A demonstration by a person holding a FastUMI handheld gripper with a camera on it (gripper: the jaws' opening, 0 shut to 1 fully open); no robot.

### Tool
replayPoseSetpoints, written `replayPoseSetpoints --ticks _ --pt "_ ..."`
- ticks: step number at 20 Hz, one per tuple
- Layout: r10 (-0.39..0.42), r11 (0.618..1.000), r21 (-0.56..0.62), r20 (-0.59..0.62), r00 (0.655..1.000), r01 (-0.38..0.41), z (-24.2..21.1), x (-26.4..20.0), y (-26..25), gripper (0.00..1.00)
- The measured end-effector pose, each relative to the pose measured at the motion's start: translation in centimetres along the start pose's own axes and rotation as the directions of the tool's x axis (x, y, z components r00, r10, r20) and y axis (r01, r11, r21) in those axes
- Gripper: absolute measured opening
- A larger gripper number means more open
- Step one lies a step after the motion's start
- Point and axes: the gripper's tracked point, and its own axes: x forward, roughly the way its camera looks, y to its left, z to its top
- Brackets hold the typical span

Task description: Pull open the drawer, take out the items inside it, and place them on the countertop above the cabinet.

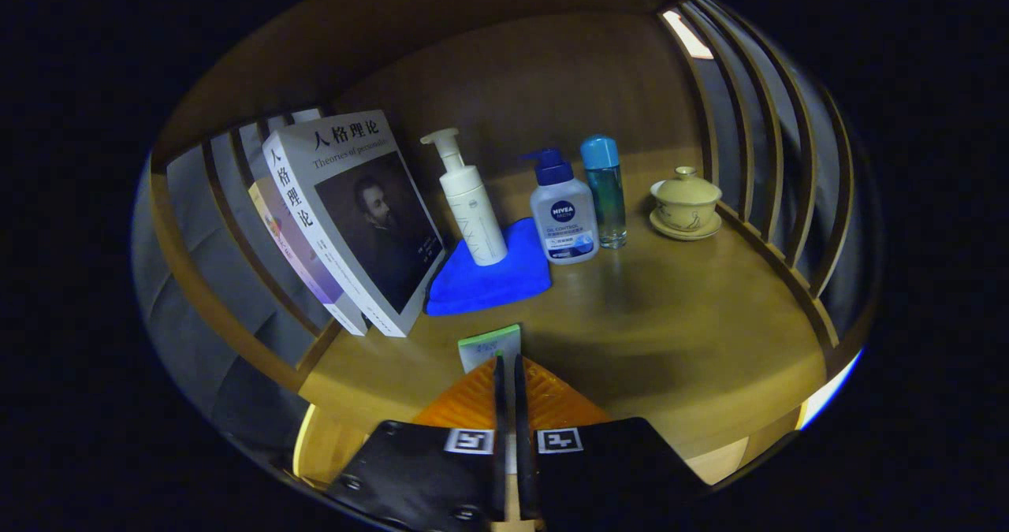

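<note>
Gripper (pixel 508 366) is over the wooden countertop (pixel 670 311), jaws nearly together and clamped on a thin flat item, a small white card or packet with a green top edge (pixel 490 347), which stands upright between the fingers and sticks out just past their tips. Whether its lower edge touches the countertop cannot be told. No drawer can be made out from this angle. Taking the fingertips as clock centre: at 10 o'clock two books (pixel 355 225) lean side by side against the slatted wooden rail (pixel 228 225), the front one grey-white with a dark portrait on its cover. At 12 o'clock a folded blue cloth (pixel 489 280) lies flat, with a white foam-pump bottle (pixel 469 201) standing upright on its far part. Just beside the cloth, at about 1 o'clock, a white lotion bottle with a dark blue pump (pixel 561 213) stands upright, touching the cloth's edge. Next to it is a clear bottle with a blue cap (pixel 605 193). At 2 o'clock, well apart from the fingers, a lidded yellowish tea bowl on a saucer (pixel 685 201) sits near the right-hand slats (pixel 757 146).
</note>
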Motion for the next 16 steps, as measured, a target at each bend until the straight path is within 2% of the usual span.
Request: replayPoseSetpoints --ticks 2,5,12,16 --pt "0.011 0.999 -0.039 0.044 0.999 -0.009 0.2 -1.3 0.3 0.52" --pt "-0.014 0.990 -0.140 0.110 0.994 0.030 0.0 -4.3 0.3 0.98" --pt "0.022 0.972 -0.231 0.230 0.973 0.033 -4.1 -12.3 2.4 0.98" --pt "0.004 0.952 -0.291 0.307 0.952 0.090 -7.1 -16.2 2.8 0.98"
